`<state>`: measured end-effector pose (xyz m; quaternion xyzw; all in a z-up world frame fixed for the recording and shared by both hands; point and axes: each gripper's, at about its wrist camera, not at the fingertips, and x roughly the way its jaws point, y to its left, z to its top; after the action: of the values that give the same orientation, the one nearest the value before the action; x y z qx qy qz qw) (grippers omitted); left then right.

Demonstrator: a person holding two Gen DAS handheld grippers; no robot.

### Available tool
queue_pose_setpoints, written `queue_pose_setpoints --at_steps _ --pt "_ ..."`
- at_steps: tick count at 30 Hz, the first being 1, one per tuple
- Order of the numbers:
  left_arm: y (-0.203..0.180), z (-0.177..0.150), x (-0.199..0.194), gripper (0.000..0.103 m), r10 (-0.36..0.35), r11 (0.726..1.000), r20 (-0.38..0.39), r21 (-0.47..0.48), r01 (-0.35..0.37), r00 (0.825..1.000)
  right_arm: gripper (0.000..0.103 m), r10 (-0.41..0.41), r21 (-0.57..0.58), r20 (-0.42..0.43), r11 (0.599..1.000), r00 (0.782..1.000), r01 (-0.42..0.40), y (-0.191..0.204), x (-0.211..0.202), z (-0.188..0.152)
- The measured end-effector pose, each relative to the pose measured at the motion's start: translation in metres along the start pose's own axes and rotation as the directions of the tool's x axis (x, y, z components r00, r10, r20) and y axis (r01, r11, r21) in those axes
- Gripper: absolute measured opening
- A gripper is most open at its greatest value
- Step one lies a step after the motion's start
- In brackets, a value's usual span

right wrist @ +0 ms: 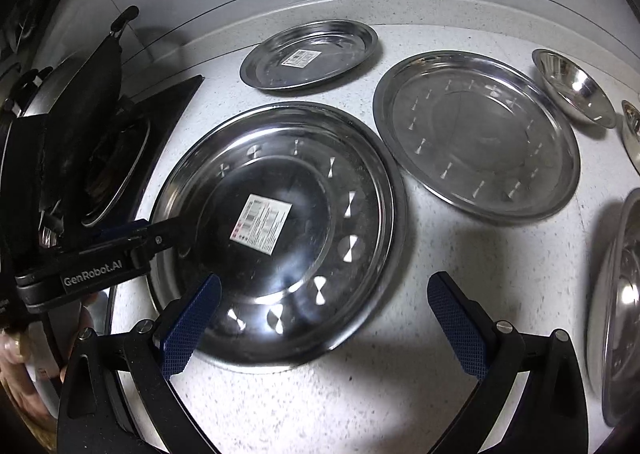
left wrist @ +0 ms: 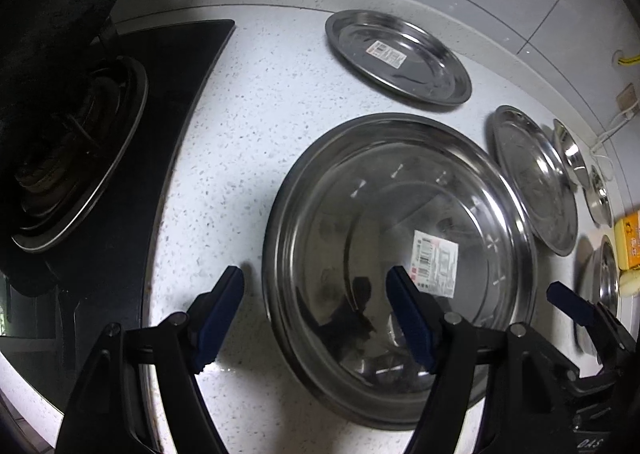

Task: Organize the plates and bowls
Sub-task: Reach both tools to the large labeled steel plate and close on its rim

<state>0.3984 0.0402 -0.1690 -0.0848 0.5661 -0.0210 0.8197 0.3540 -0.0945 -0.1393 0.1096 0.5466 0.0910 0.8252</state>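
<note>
Steel plates and bowls lay spread on the speckled counter [right wrist: 360, 394], the large labelled plate [right wrist: 276, 234] nearest, right of the stove [left wrist: 80, 158], while the left gripper [left wrist: 316, 318] straddled its near-left rim with jaws wide and the right gripper [right wrist: 320, 326] hovered wide, empty.

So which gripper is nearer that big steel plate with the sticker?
Left. The left gripper straddles the big plate's rim; the right gripper hovers at its near edge.
</note>
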Motion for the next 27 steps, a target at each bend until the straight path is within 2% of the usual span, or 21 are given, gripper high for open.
queue_pose_setpoints --at_steps 3,5,8,10,12,18,21,23,26,27 --pt "-0.002 -0.001 0.003 0.072 0.023 1.0 -0.002 -0.007 -0.023 1.0 0.097 0.007 -0.019 -0.009 1.0 1.0 -0.007 0.0 0.003 0.006" --pt "-0.005 0.0 0.004 0.072 0.034 0.999 -0.006 -0.003 -0.034 0.999 0.082 0.013 -0.029 -0.026 0.999 1.0 -0.014 0.0 0.008 0.007" --pt "-0.006 0.001 0.005 0.072 0.037 0.999 -0.004 -0.016 -0.037 0.999 0.074 0.013 -0.034 -0.048 0.999 0.999 -0.014 -0.003 0.015 0.01" --pt "-0.005 0.002 0.005 0.072 0.034 0.999 0.001 -0.039 -0.033 0.999 0.062 0.016 -0.036 -0.059 0.999 0.998 -0.018 -0.008 0.017 0.009" --pt "-0.005 0.002 0.005 0.072 0.035 0.998 0.002 -0.043 -0.035 0.999 0.055 0.033 -0.028 -0.063 0.999 0.997 -0.035 -0.013 0.019 0.008" --pt "-0.005 0.004 0.005 0.072 0.022 1.0 -0.047 -0.016 -0.023 0.999 0.048 0.013 -0.058 -0.08 0.998 0.997 -0.018 -0.016 0.019 0.009" --pt "-0.005 0.008 0.007 0.071 0.035 0.999 -0.08 0.002 -0.035 0.996 0.037 0.003 -0.062 -0.086 0.998 0.996 -0.009 -0.015 0.02 0.01" --pt "-0.006 0.012 0.008 0.071 0.045 0.999 -0.096 0.001 -0.045 0.994 0.034 -0.018 -0.08 -0.085 0.997 0.996 0.012 -0.013 0.021 0.011" --pt "-0.005 0.015 0.009 0.056 0.075 0.997 -0.106 0.035 -0.072 0.992 0.028 -0.041 -0.084 -0.091 0.996 0.995 0.033 -0.012 0.022 0.011" --pt "-0.004 0.017 0.008 0.044 0.086 0.996 -0.106 0.042 -0.082 0.991 0.024 -0.056 -0.091 -0.091 0.995 0.994 0.048 -0.013 0.022 0.012"
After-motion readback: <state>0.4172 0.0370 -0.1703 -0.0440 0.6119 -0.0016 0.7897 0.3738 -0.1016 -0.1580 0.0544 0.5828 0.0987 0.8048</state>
